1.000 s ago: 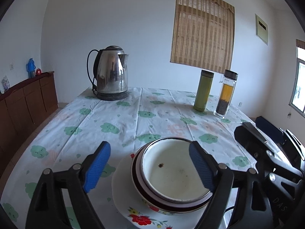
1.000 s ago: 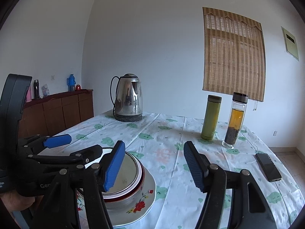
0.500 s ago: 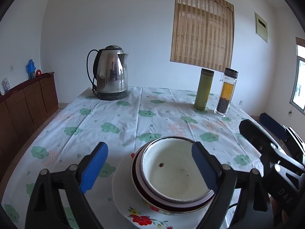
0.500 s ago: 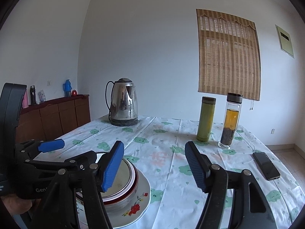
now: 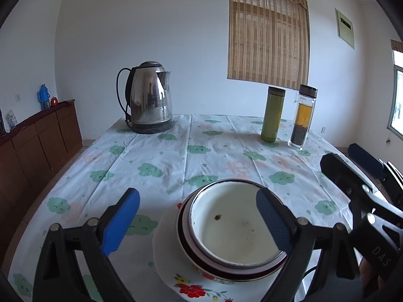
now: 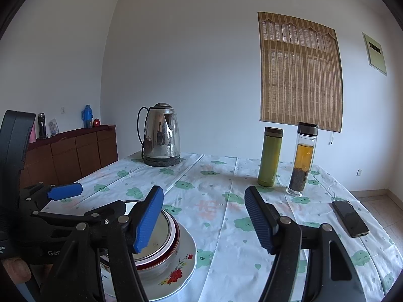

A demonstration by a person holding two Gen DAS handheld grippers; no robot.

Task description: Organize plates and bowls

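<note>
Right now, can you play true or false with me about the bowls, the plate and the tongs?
1. The bowls sit stacked on the flowered plate. True.
2. The left tongs squeeze the top bowl. False: they are opening, and the pads don't press on it.
3. The kettle lies on its side. False: it stands upright.
4. The right tongs hold nothing. True.
5. A phone lies on the tablecloth. True.

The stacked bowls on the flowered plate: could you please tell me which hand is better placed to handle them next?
Probably the left. The left tongs are opening right over the stacked bowls, nothing gripped, while the right tongs face bare tablecloth beside the plate.
</note>
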